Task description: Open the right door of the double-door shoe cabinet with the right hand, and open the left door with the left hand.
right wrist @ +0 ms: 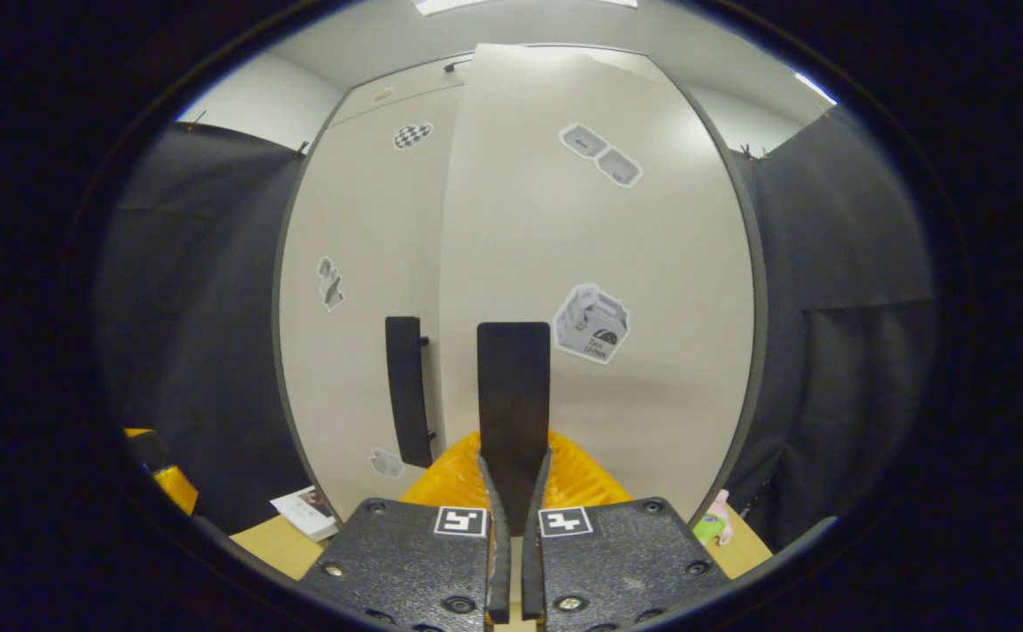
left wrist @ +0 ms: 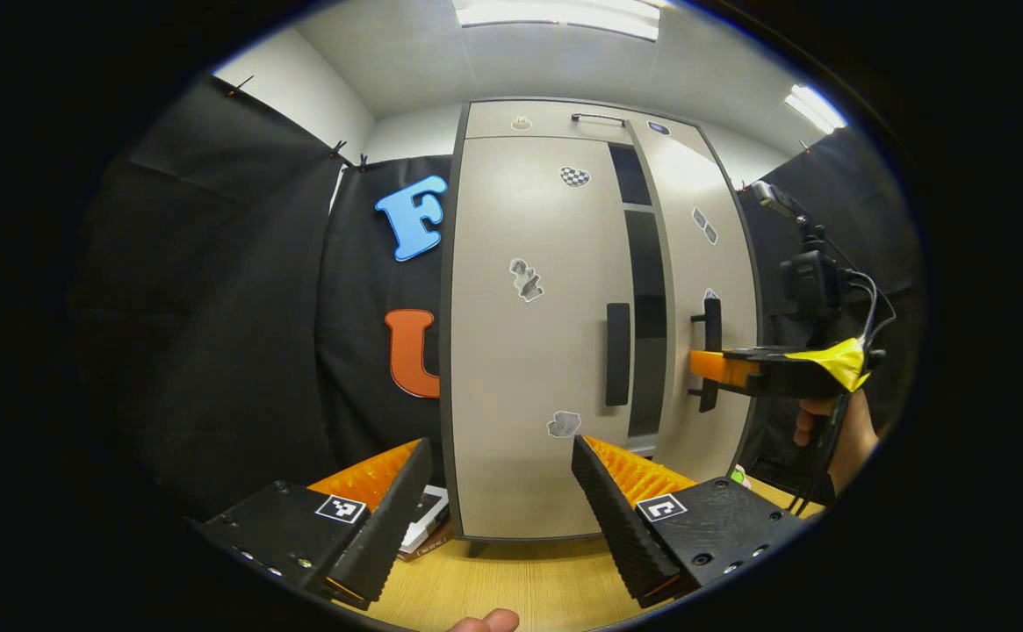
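The right tongs [right wrist: 511, 500] clamp the right door's handle [right wrist: 513, 395], hiding its lower end. The left tongs [left wrist: 500, 491] gape before the cabinet's [left wrist: 529, 351] two doors; the right door [left wrist: 695, 290] stands ajar, interior dark.

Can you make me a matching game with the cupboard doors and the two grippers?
Things:
1. right door
2. left door
3. left gripper
4. right gripper

States:
A. open, holding nothing
B. pulled ajar
C. shut flat
D. clamped on a black handle

Pairs: 1-B, 2-C, 3-A, 4-D
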`<state>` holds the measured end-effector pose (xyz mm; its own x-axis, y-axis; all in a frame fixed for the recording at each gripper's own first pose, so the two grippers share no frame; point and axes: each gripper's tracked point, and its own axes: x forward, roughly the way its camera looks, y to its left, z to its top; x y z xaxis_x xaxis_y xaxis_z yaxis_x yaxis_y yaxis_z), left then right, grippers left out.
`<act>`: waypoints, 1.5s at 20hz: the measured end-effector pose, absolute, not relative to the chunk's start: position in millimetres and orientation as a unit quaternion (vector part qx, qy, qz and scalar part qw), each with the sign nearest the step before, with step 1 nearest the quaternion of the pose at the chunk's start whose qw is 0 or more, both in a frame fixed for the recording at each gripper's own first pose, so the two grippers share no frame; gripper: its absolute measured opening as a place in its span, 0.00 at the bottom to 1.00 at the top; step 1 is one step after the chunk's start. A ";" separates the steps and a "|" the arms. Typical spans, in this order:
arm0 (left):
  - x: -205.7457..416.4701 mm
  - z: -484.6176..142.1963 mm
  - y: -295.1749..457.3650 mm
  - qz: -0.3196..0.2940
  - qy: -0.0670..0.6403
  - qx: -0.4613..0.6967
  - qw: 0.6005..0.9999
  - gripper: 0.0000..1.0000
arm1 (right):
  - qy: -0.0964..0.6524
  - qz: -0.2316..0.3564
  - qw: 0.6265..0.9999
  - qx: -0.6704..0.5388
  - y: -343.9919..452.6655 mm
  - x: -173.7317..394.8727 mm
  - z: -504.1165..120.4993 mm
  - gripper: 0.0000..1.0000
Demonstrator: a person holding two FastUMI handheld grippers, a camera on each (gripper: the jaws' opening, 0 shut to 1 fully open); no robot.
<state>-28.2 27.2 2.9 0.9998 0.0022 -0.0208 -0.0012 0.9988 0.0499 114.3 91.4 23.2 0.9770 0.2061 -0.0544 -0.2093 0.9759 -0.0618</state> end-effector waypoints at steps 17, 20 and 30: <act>-40.2 6.1 -34.4 0.024 0.011 0.023 0.999 0.96 | 0.018 0.095 0.994 -0.047 -39.4 16.9 33.3 0.07; -38.6 4.0 -44.8 0.024 0.014 0.024 0.999 0.96 | 0.010 0.072 0.996 -0.043 -69.8 13.3 35.8 0.07; -37.0 -3.4 -70.1 0.014 0.024 0.028 0.999 0.96 | -0.009 0.027 0.999 -0.016 -134.7 25.1 37.9 0.04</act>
<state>-37.0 -70.1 -3.4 0.9985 0.0290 -0.0465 -0.0263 0.9981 0.0561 25.1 -134.7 37.9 0.9984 0.0536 0.0178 -0.0530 0.9981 -0.0327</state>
